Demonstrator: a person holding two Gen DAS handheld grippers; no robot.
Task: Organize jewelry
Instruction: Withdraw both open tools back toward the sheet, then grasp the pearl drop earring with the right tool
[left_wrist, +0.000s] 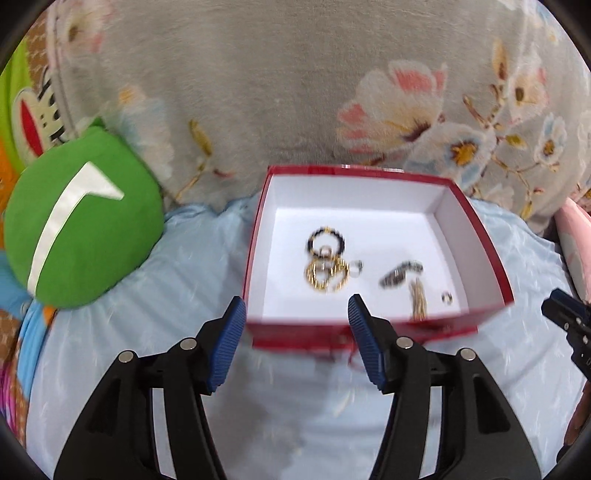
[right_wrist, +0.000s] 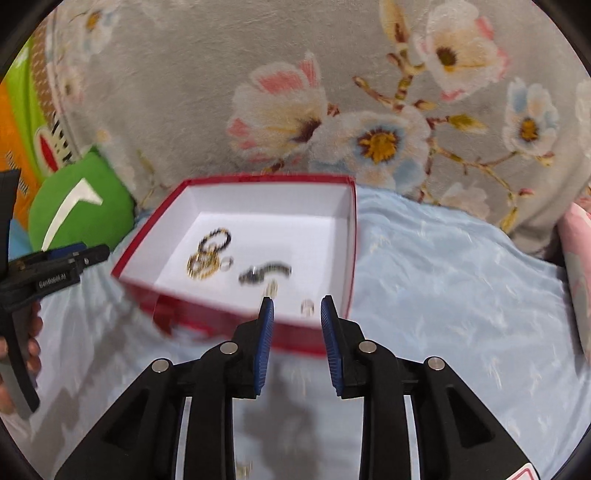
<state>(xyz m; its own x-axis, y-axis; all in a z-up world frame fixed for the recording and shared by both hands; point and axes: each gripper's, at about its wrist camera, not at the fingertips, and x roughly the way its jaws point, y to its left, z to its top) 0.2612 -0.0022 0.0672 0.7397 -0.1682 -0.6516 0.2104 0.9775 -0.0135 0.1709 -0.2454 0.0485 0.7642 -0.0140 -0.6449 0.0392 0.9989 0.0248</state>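
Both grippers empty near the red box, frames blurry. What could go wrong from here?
1. The jewelry lies bunched: the gold chain overlaps the black bead bracelet, so a pinch may lift both.
2. The red box sits on soft blue sheet; a nudge from the left gripper or right gripper could tip it.
3. The small ring by the wall looks hard to pinch.
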